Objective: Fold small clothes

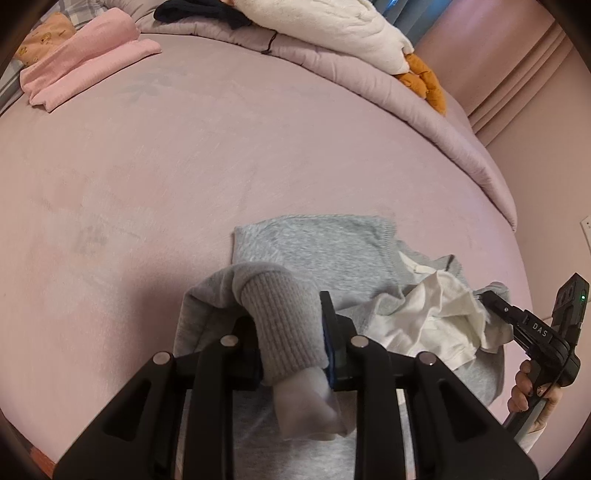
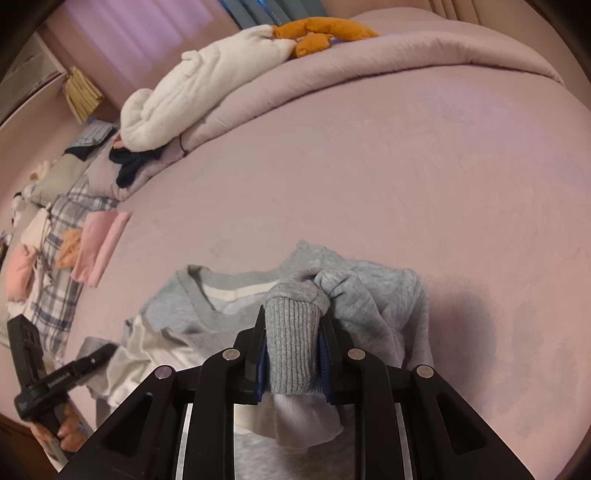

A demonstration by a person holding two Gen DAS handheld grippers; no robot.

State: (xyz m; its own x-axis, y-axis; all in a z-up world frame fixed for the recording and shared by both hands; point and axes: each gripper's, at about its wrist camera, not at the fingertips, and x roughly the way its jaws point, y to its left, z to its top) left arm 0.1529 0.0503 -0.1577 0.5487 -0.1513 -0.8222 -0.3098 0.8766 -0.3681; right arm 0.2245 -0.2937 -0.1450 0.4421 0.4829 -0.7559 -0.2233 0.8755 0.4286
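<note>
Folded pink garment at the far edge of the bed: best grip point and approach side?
Grip the pink garment at the near folded edge, where its layers stack. Come in low from the open bedsheet side, jaws spanning the stack's thickness. The far side is crowded by an orange printed cloth and plaid bedding, so approach there looks blocked. Both grippers currently hold grey sweatshirt cuffs.

bed (image 1: 184, 166): mauve sheet | rolled quilt (image 2: 369, 62) at far edge | curtain (image 2: 140, 33) lit

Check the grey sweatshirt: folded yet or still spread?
Partly folded. The grey sweatshirt lies rumpled on the bed, each ribbed cuff clamped in a gripper, white lining showing.
</note>
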